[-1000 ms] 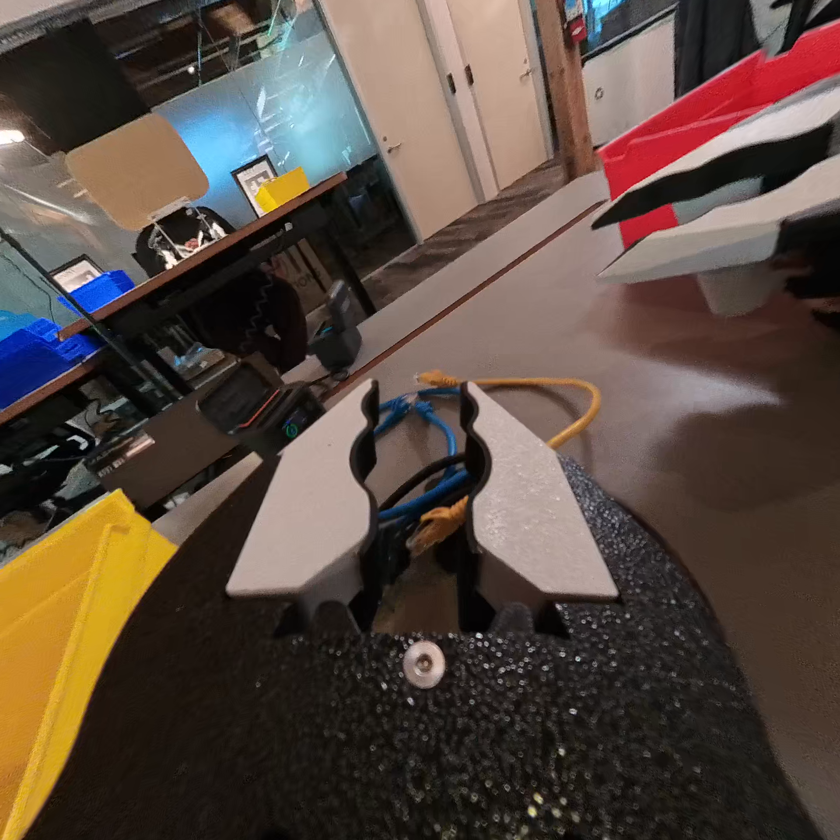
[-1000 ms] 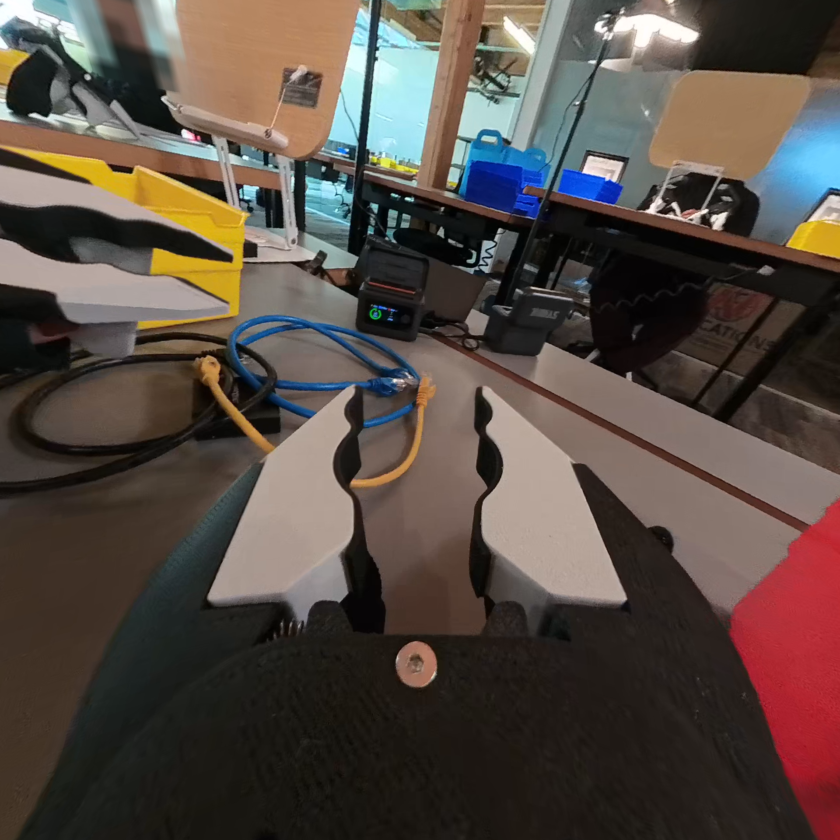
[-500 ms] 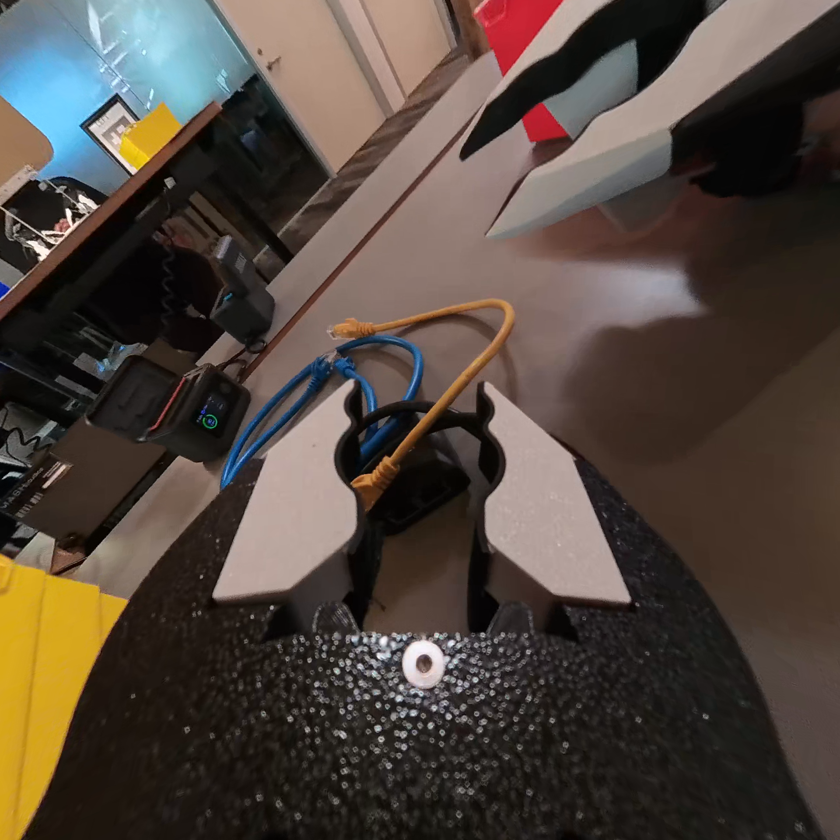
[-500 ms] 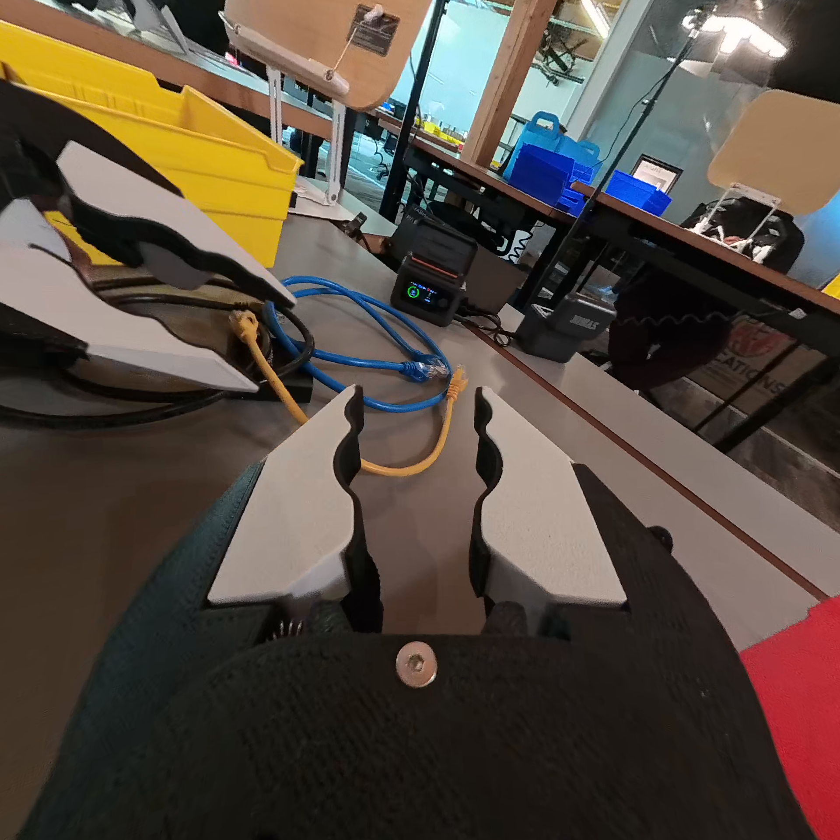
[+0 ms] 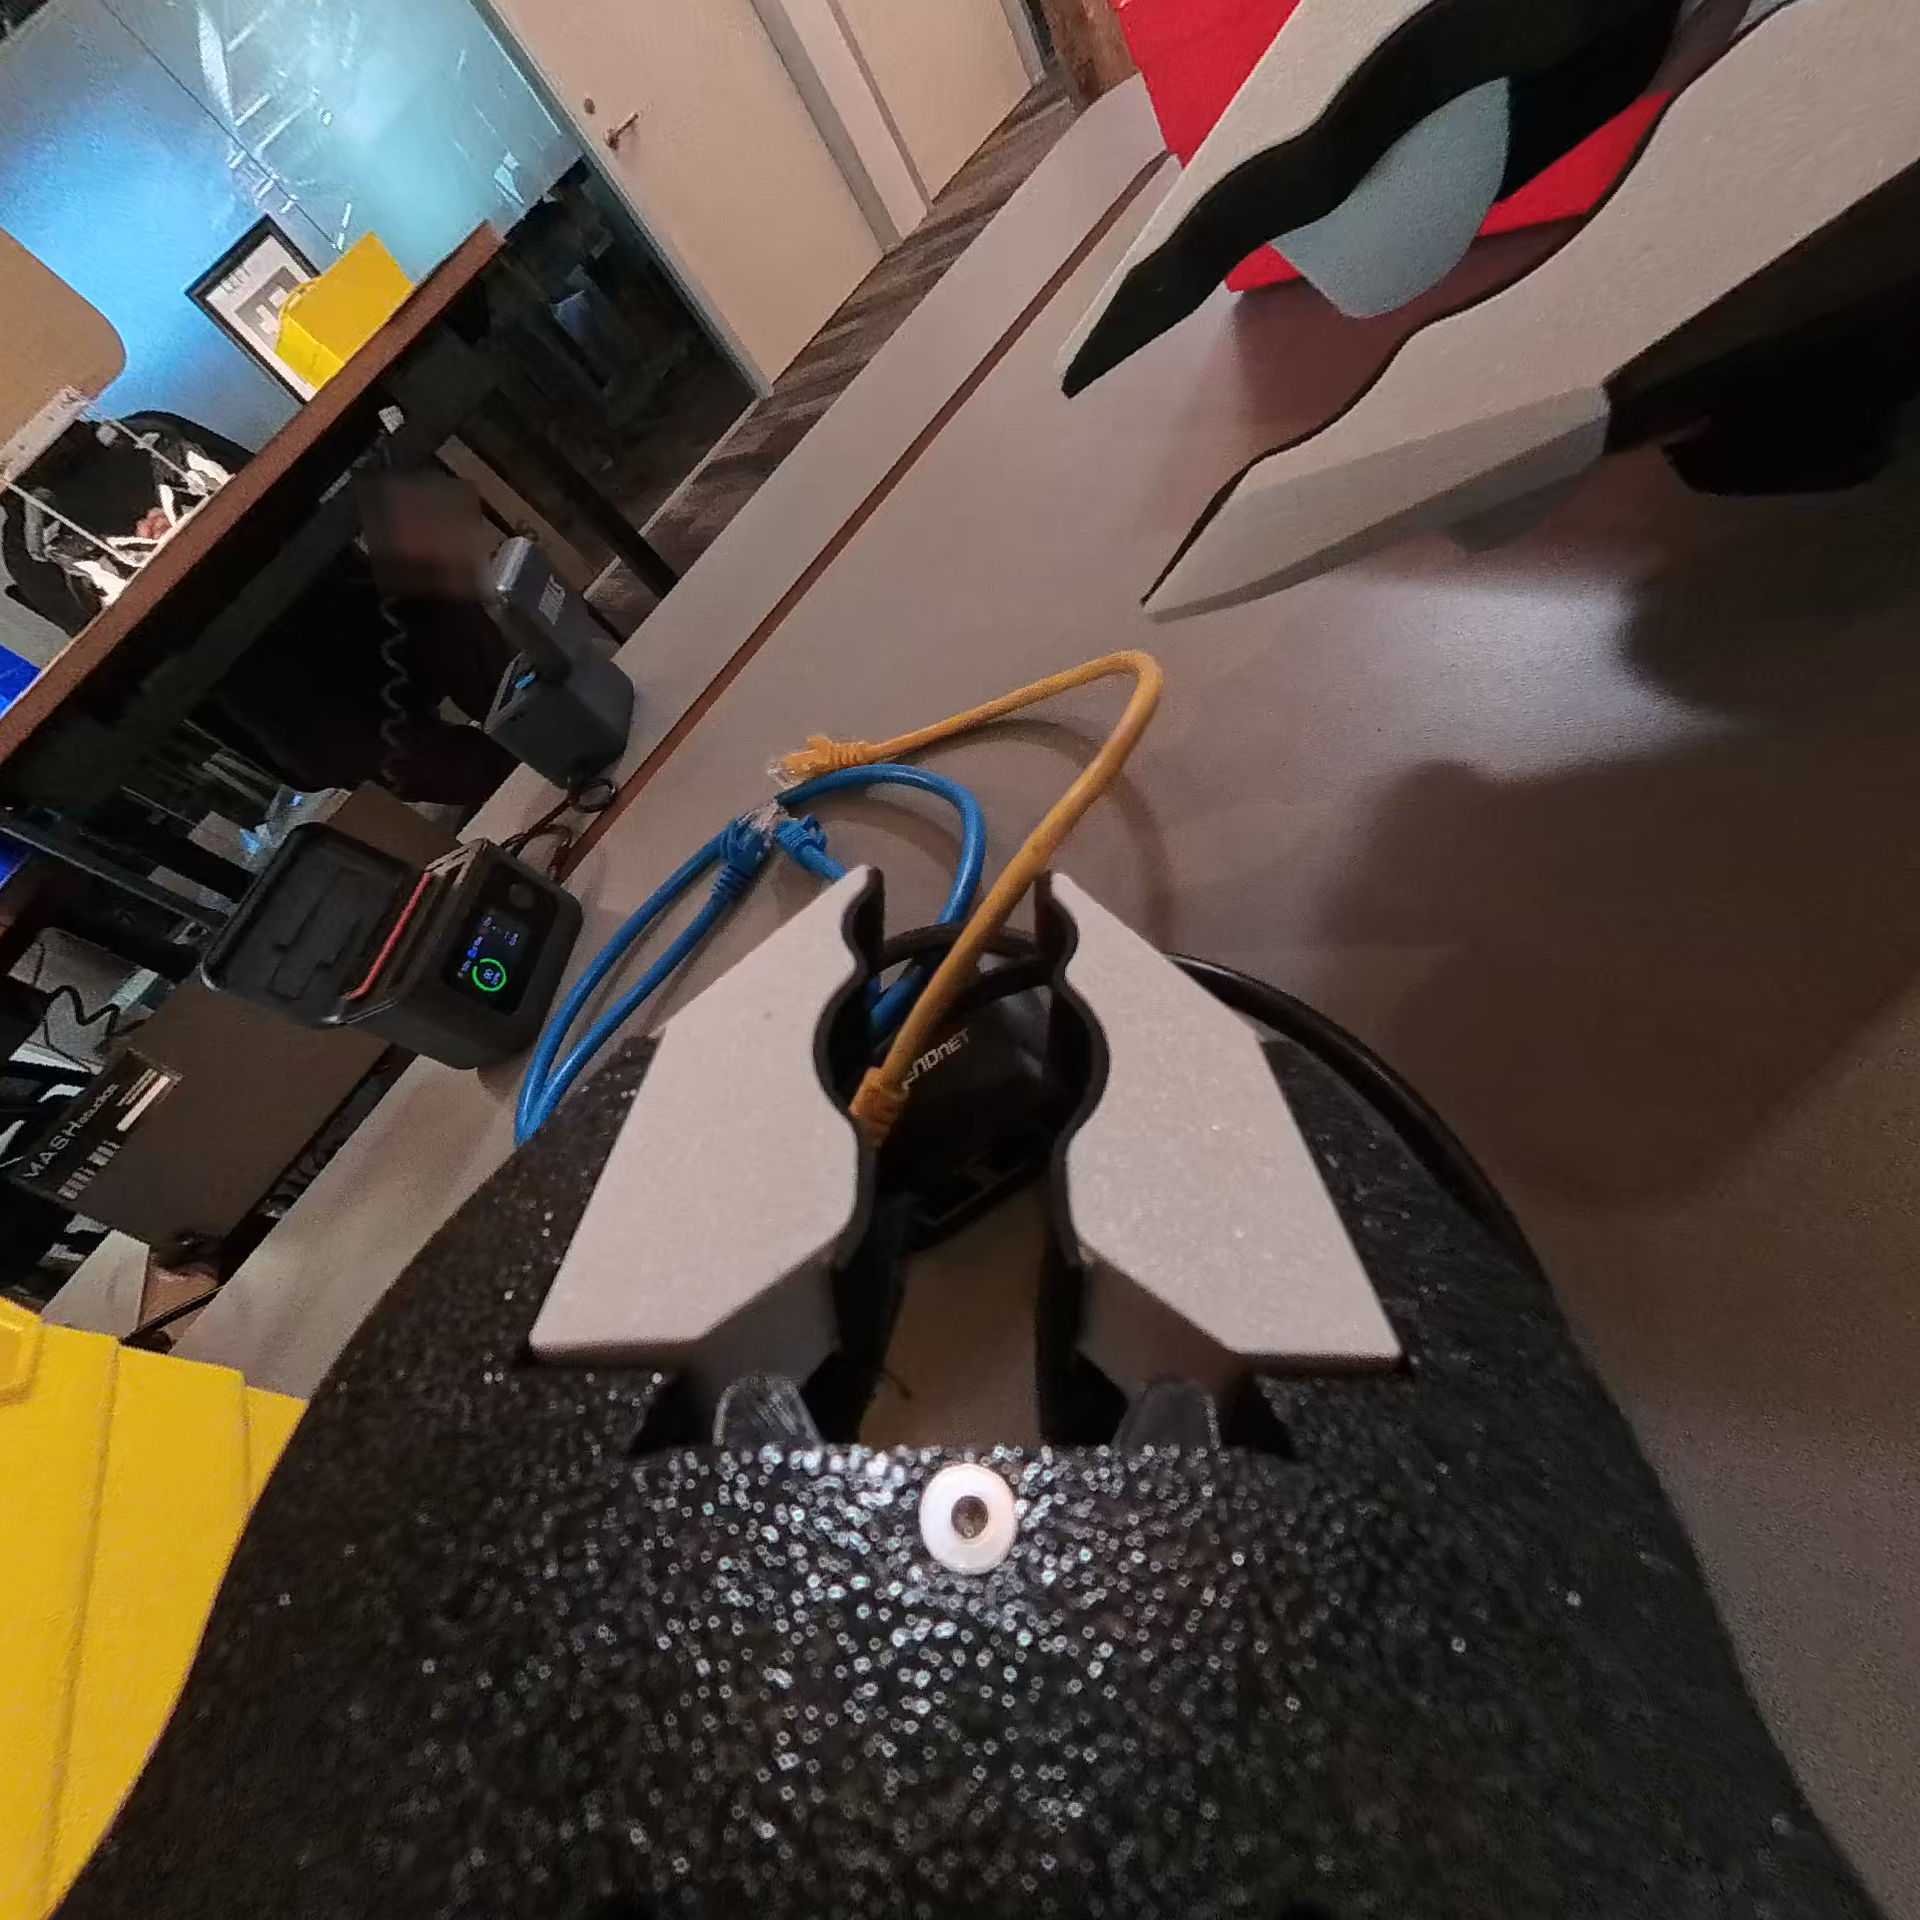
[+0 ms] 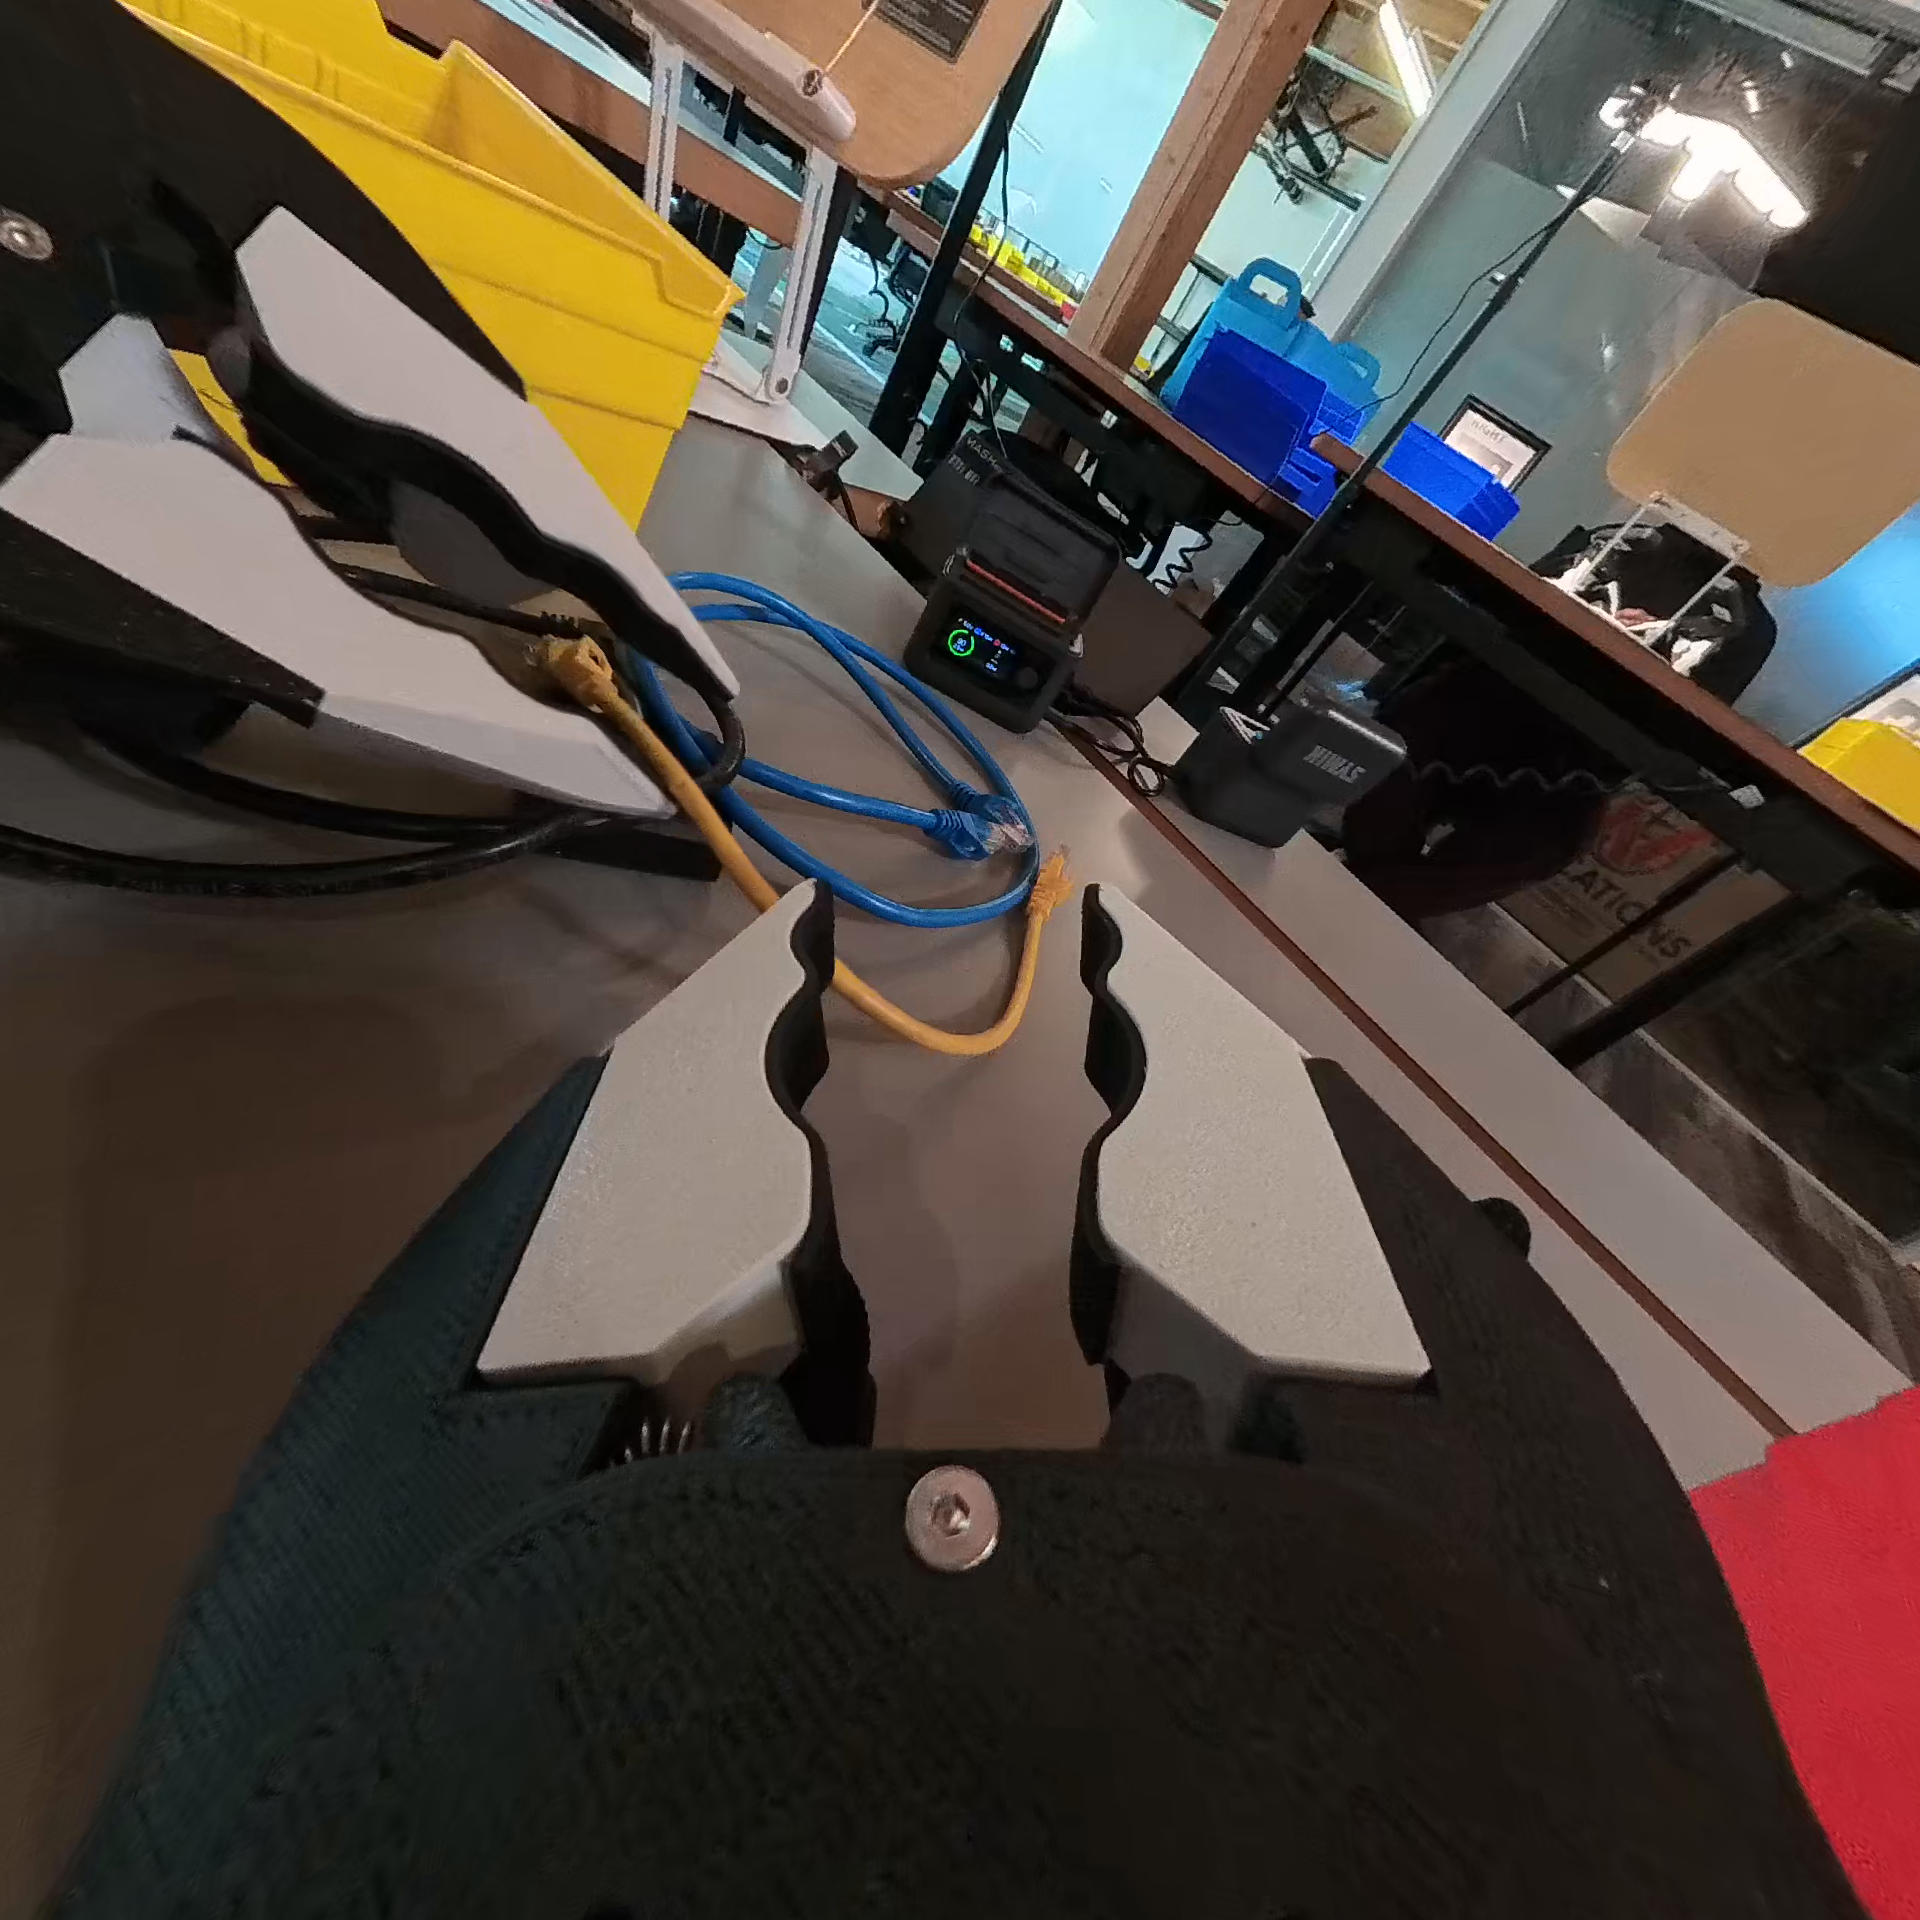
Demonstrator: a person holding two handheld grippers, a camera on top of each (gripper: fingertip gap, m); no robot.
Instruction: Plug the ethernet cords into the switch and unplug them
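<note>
The grey table [image 6: 260, 1091] carries a black switch [image 5: 966, 1122]; the left gripper [image 5: 956, 914] hangs over it, jaws apart around the yellow cord [image 5: 1049, 842] plugged there; the right gripper [image 6: 951, 914], jaws apart and empty, faces the blue cord [image 6: 831, 644] nearby.

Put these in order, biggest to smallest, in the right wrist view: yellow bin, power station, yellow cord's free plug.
1. Yellow bin
2. Power station
3. Plug

The bin sits nearer the camera, which exaggerates it.
</note>
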